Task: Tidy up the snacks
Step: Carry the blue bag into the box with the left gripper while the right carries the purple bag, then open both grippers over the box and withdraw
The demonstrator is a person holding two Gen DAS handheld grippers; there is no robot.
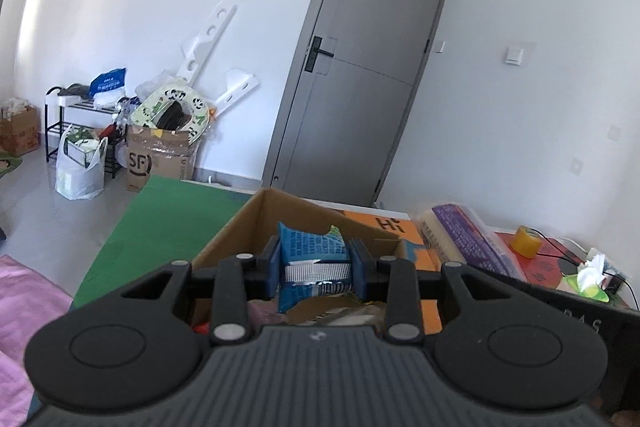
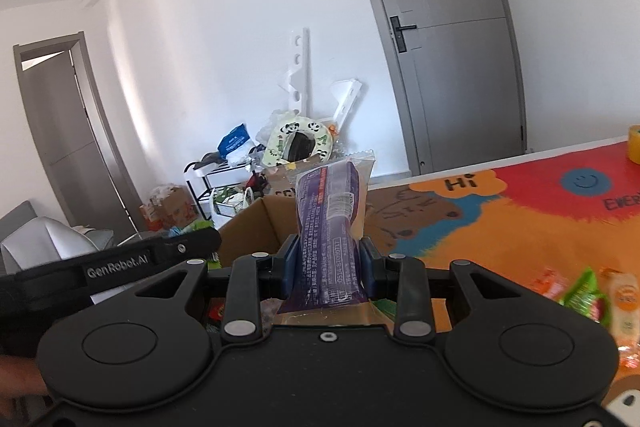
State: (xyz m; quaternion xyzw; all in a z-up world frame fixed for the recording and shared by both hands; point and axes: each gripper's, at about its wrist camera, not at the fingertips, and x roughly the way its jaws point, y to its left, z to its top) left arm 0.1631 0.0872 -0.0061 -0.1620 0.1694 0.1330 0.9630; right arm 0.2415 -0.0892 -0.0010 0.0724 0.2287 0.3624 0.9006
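Mostly our view into the cardboard box [image 1: 256, 223] is blocked: our own gripper bodies fill the lower half of both wrist views, so of the contents we make out only scraps of red, pink and white wrapping between the linkages, too cut off to name. Print on both packets is too small or warped for us to read. Loose snack packets [image 2: 588, 299] on the colourful mat [image 2: 520, 219] at the right edge of the right wrist view are blurred; we see orange, green and white wrappers and cannot say what they are. A yellow tape roll [image 1: 527, 241] sits on the mat, clipped by the frame edge in the right view.

Our left gripper [image 1: 316, 269] is clamped on a blue snack packet [image 1: 310, 247], its blue pads pressing the packet's sides, a silver seam crossing between them. We hold it tilted slightly downward, over the open box, the packet's top standing above the near wall.

Our right gripper [image 2: 330, 263] is closed tight on a long purple snack pack [image 2: 332, 215], which stands nearly upright out of the jaws, its crimped clear end topmost. It also points a little below level, at the box's near right corner, with the box just behind the pack. In the left view that same purple pack lies beside the box on the right, while in the right view the black body of our left gripper reaches in from the left toward the box
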